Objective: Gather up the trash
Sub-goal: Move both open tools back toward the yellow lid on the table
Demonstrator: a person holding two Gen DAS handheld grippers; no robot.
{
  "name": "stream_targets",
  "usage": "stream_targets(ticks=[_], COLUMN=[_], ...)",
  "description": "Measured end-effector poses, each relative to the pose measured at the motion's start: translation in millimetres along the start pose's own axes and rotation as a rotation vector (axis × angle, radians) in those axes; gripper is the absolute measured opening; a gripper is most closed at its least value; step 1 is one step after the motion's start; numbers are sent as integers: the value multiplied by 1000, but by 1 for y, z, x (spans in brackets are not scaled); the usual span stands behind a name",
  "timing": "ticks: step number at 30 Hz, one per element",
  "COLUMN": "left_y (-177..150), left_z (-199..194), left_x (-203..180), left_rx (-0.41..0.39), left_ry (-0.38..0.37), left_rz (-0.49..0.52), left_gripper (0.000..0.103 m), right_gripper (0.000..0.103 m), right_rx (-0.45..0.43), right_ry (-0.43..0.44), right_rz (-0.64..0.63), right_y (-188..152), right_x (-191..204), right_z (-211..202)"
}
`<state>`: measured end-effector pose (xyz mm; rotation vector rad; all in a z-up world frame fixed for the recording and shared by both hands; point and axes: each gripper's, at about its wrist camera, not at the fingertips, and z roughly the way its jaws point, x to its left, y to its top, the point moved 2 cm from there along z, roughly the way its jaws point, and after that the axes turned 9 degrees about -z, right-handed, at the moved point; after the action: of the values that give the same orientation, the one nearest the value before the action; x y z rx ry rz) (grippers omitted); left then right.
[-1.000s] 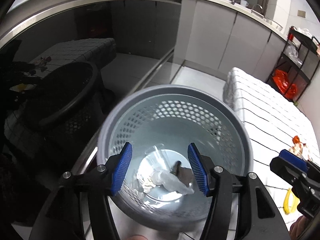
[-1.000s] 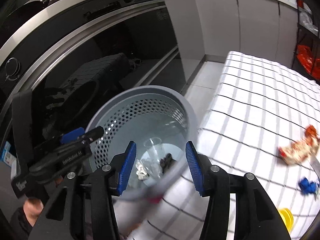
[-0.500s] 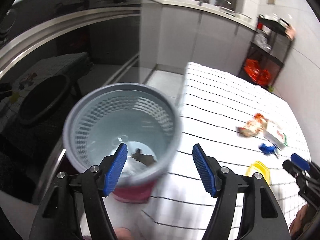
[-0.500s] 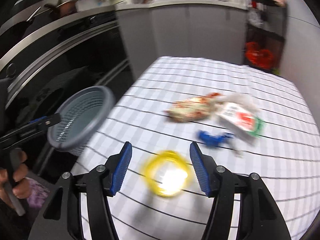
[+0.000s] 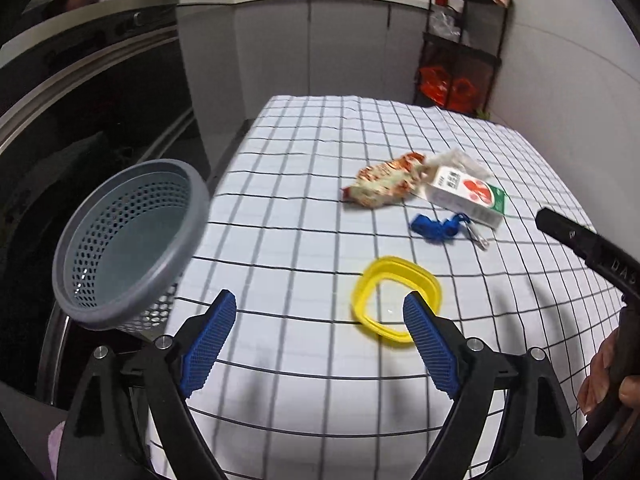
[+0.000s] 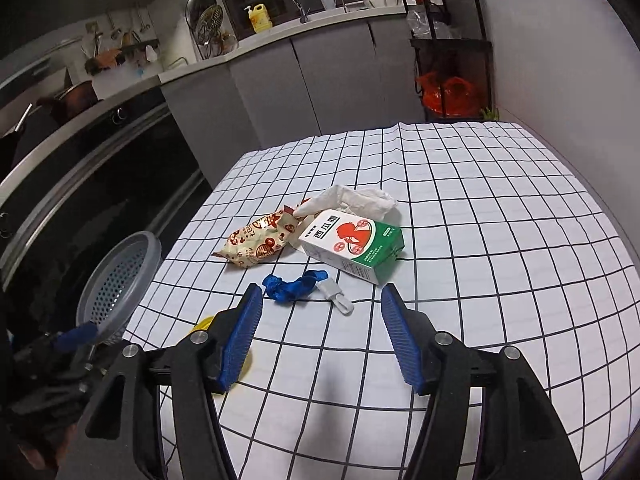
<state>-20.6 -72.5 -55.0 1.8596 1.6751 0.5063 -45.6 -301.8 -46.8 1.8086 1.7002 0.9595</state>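
left fingers (image 5: pixel 322 338) have just been opening and stand wide, empty, above the checked worktop (image 5: pixel 304 208), a yellow ring (image 5: pixel 394 300) just beyond. right fingers (image 6: pixel 322 338) gape empty too, short of a blue strap (image 6: pixel 294 286); carton (image 6: pixel 352 244) and snack wrapper (image 6: pixel 258 242) behind; grey basket (image 5: pixel 128 240) at the left edge.

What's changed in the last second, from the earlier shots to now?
Both grippers swung away from the grey basket toward the table trash. The left gripper has just been opening, empty, near the yellow lid; the right gripper faces the blue strap. Trash stayed put.
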Motion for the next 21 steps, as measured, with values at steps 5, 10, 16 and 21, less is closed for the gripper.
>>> stream_targets(ticks=[5,10,16,21], left_y=[-8,-10,2,34], left_z=[17,32,35,30], left_x=[-17,-25,-23,-26], left_rx=[36,58,40,-48], left_ry=[-4,0,-2,7], left_rz=[9,10,18,93], left_gripper=[89,89,89,89], right_gripper=[60,61,62,62], right_rx=[1,11,48,71], right_ry=[55,58,48,3], right_rz=[16,21,51,31], right_y=[-6,-8,-5,19], right_x=[-5,-14,-31,-31], right_z=[-5,-9,5,21])
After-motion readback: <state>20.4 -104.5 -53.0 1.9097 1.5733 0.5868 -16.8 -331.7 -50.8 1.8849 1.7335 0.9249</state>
